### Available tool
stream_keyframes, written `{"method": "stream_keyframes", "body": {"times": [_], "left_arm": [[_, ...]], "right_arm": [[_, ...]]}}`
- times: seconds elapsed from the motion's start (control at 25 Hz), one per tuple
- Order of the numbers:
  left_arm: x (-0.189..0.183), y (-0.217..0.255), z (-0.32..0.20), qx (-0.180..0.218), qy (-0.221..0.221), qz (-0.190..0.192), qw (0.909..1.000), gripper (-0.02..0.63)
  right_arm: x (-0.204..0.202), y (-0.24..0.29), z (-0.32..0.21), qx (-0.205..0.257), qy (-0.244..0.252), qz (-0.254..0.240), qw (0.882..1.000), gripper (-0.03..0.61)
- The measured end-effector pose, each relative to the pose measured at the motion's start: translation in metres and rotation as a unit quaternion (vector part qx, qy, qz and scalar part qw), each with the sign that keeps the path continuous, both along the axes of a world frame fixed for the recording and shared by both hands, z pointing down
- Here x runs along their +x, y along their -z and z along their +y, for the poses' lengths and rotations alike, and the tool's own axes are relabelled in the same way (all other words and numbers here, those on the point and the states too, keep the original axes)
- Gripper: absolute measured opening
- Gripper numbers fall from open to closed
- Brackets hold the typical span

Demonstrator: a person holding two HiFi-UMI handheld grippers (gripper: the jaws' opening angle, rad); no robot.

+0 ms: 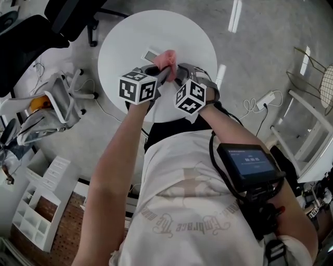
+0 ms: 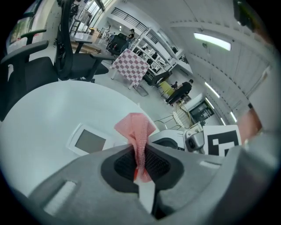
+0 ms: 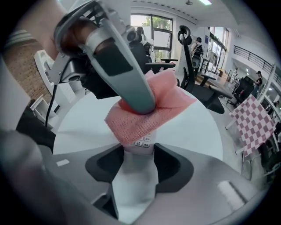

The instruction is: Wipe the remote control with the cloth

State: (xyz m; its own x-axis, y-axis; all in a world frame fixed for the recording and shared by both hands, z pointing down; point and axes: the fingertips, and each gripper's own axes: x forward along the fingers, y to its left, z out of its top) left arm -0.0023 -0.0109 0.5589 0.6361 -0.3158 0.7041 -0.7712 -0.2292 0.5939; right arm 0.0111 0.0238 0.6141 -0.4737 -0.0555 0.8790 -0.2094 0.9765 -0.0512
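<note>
Over the round white table (image 1: pixel 125 36) my left gripper (image 1: pixel 162 72) is shut on a pink mesh cloth (image 2: pixel 136 127), which bunches up beyond its pads. My right gripper (image 3: pixel 139 160) is shut on a white remote control (image 3: pixel 142 141), whose buttons show just past the jaws. The cloth (image 3: pixel 151 110) lies draped over the far end of the remote, and a grey finger (image 3: pixel 125 74) of the left gripper presses down on it there. In the head view the cloth (image 1: pixel 167 60) sticks up between the two marker cubes, and the remote is hidden.
A flat white device with a grey screen (image 2: pixel 90 141) lies on the table left of the cloth. A black office chair (image 1: pixel 67 15) stands behind the table and a folded white chair (image 1: pixel 57 98) to its left. Low white shelves (image 1: pixel 36 208) and a power strip (image 1: pixel 265 98) are on the floor.
</note>
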Motion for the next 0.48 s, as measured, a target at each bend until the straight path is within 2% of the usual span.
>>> {"method": "stream_keyframes", "body": {"times": [0.2, 0.36, 0.48], "left_arm": [[0.005, -0.01, 0.002, -0.024, -0.038, -0.015, 0.9989, 0.02], [0.025, -0.012, 0.0, -0.043, -0.067, 0.01, 0.9968, 0.02], [0.03, -0.015, -0.003, -0.052, -0.062, 0.012, 0.9966, 0.02]], "right_arm": [[-0.003, 0.003, 0.001, 0.005, 0.012, -0.011, 1.0, 0.224], [-0.004, 0.007, -0.003, 0.005, 0.034, -0.021, 0.999, 0.222], [-0.004, 0.007, -0.007, 0.007, 0.04, -0.016, 0.999, 0.221]]}}
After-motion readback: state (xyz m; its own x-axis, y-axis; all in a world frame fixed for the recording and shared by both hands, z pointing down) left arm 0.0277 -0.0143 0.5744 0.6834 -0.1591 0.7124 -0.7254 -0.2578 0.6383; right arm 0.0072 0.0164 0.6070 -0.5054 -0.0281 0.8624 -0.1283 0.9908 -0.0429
